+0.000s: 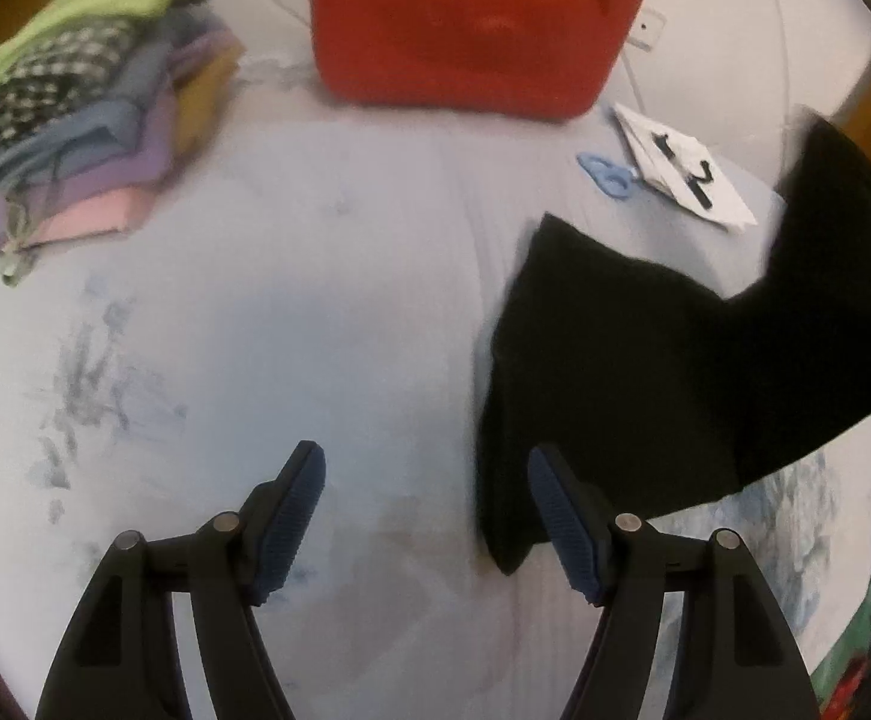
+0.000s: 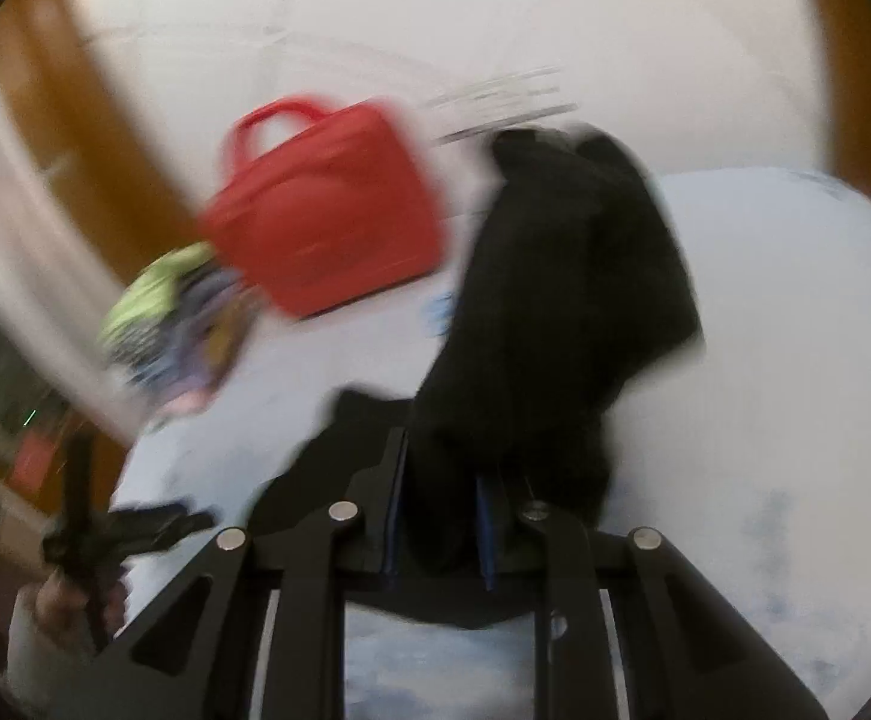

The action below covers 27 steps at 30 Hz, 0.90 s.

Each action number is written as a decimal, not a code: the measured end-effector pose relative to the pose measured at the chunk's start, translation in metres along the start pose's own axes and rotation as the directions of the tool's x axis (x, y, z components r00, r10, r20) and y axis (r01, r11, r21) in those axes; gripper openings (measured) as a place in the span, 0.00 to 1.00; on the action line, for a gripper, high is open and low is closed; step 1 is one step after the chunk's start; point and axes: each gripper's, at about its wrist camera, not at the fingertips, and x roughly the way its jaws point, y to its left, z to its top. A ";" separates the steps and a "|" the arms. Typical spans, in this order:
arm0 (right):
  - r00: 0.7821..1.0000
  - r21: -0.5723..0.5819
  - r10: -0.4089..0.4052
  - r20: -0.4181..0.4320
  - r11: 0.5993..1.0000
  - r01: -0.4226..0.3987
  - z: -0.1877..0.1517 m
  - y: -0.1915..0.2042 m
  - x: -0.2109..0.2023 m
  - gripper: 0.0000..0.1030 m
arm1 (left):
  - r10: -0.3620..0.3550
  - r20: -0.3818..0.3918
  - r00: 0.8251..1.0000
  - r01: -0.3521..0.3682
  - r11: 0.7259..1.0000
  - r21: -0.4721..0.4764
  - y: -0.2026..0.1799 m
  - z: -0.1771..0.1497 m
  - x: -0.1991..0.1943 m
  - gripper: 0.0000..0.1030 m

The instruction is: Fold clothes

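A black garment [image 1: 645, 360] lies on the pale blue table, its right part lifted up toward the picture's right edge. My left gripper [image 1: 426, 468] hovers open above the table just left of the garment's near edge, nothing between its blue pads. In the blurred right wrist view, my right gripper [image 2: 441, 480] is shut on a bunch of the black garment [image 2: 555, 300], which rises in front of the jaws. The other hand-held gripper [image 2: 93, 534] and a hand show at lower left.
A stack of folded clothes [image 1: 93, 120] sits at the table's far left. A red bag [image 1: 471, 18] stands at the back. White paper sheets with black marks [image 1: 687, 174] and a small blue object [image 1: 606, 171] lie at the far right.
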 end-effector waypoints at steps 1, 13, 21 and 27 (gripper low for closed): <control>0.999 -0.016 0.043 -0.033 0.999 -0.043 -0.005 0.011 0.013 0.28 | 0.002 0.003 1.000 -0.002 1.000 -0.004 0.002 0.000 -0.003 0.69; 0.990 0.197 0.045 -0.132 0.980 -0.018 -0.050 -0.053 0.038 0.65 | -0.041 -0.071 0.997 0.042 0.999 0.005 -0.034 -0.006 0.030 0.69; 0.975 0.193 0.008 -0.223 0.981 0.036 -0.055 -0.089 0.033 0.67 | -0.070 -0.116 0.991 0.077 0.996 0.055 -0.067 -0.023 0.040 0.70; 0.953 0.079 -0.047 -0.299 0.994 0.074 -0.073 -0.075 0.050 0.73 | -0.058 -0.089 0.994 0.067 0.992 0.102 -0.070 -0.042 0.023 0.80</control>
